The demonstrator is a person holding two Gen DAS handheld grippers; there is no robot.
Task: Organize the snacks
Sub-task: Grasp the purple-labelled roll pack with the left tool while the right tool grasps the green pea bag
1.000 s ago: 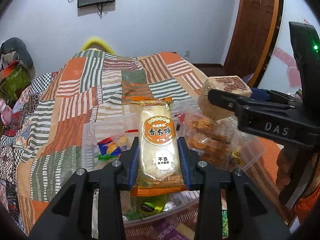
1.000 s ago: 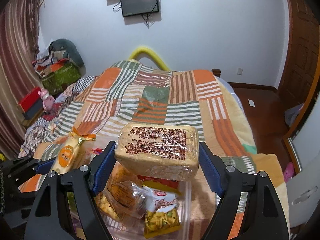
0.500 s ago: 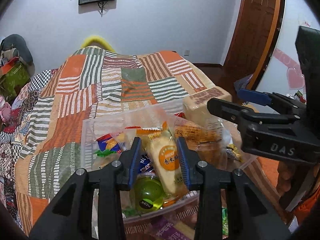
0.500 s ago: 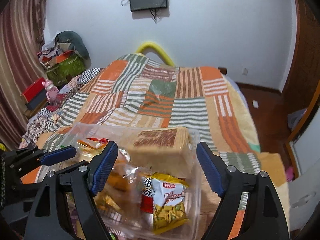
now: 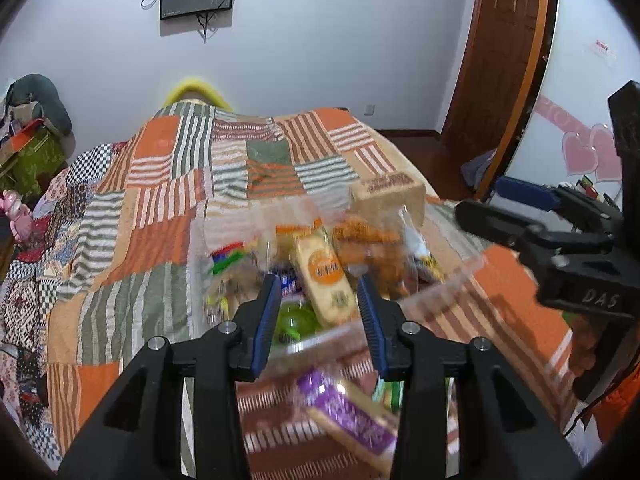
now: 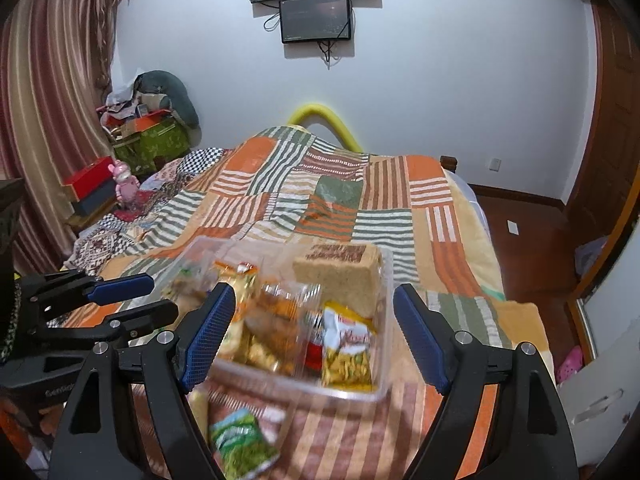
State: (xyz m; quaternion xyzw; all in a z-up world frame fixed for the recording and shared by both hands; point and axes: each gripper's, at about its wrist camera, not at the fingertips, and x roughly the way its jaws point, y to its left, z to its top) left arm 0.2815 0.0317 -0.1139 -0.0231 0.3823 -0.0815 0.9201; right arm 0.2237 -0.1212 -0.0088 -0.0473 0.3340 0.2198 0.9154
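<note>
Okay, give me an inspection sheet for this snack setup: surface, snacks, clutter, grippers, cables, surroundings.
Surface: patchwork bedspread, striped orange and green.
Job's things: clear plastic bin holding the wrapped bread block, rice cracker pack, yellow chip bag; purple packet and green packet lie outside, nearer the cameras.
Clutter: boxes and bags by the curtain, pink toy.
Grippers: left hand-held gripper jaws just opening, off the cracker pack; right hand-held gripper open, empty.
Cables: dangling below wall screen.
Surroundings: wooden door.
</note>
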